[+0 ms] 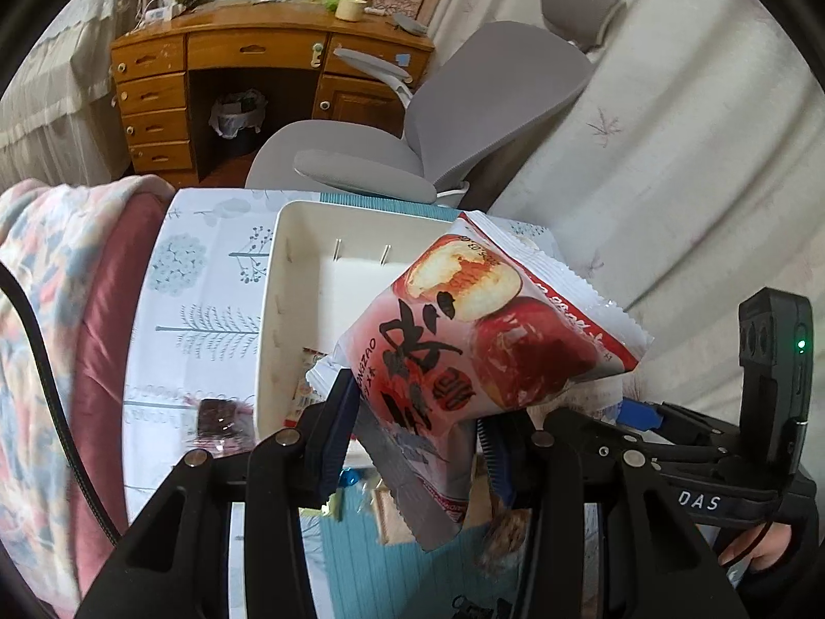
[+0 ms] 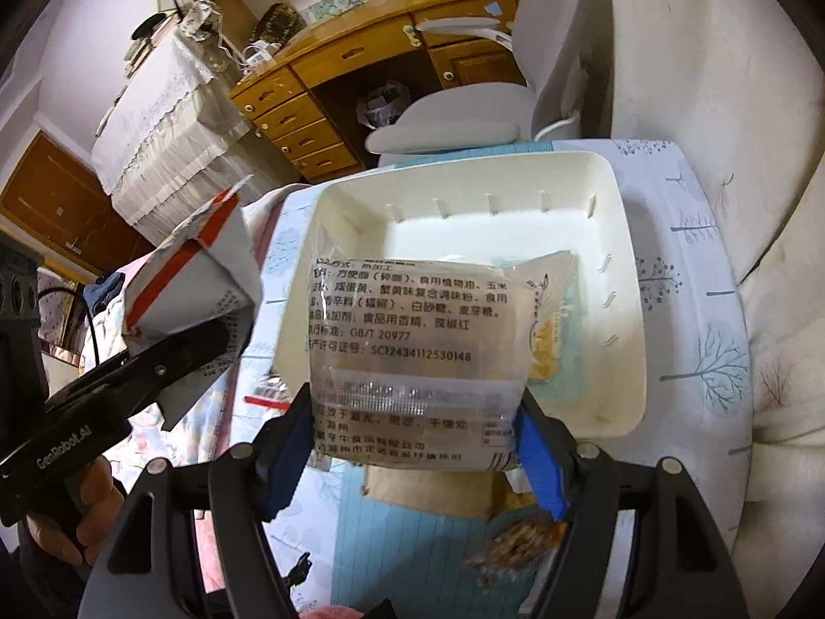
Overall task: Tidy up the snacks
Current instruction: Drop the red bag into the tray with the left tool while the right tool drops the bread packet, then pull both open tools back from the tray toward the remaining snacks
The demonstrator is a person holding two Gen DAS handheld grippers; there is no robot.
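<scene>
My left claw [image 1: 412, 443] is clamped on a red-and-white snack bag [image 1: 479, 340], pads pinching its lower part; the bag tilts up over the near right corner of the white bin [image 1: 268, 309]. My right claw [image 2: 415, 443] is clamped on a clear packet [image 2: 412, 330] with black print on it, blue pads [image 2: 536, 459] pressing both side edges. That packet hangs over the near wall of the bin [image 2: 631, 309].

Inside the bin, toward its right side, I see a pale blue-and-yellow packet [image 2: 557, 340] lying on the floor. From the left camera, a small wrapper [image 1: 301, 392] lies in the bin's near corner.

The bin sits on a tree-print cloth [image 1: 206, 283]. A dark wrapped sweet [image 1: 219, 415] lies on the cloth just left of the bin. Loose snacks [image 2: 515, 541] lie on the cloth on the near side of the bin, blurred. Beyond the bin stands a grey chair [image 1: 464, 118], then a wooden desk [image 1: 232, 62].

In the right camera, the left claw and its bag [image 2: 206, 278] show left of the bin, with a hand [image 2: 67, 505] on the grip.
</scene>
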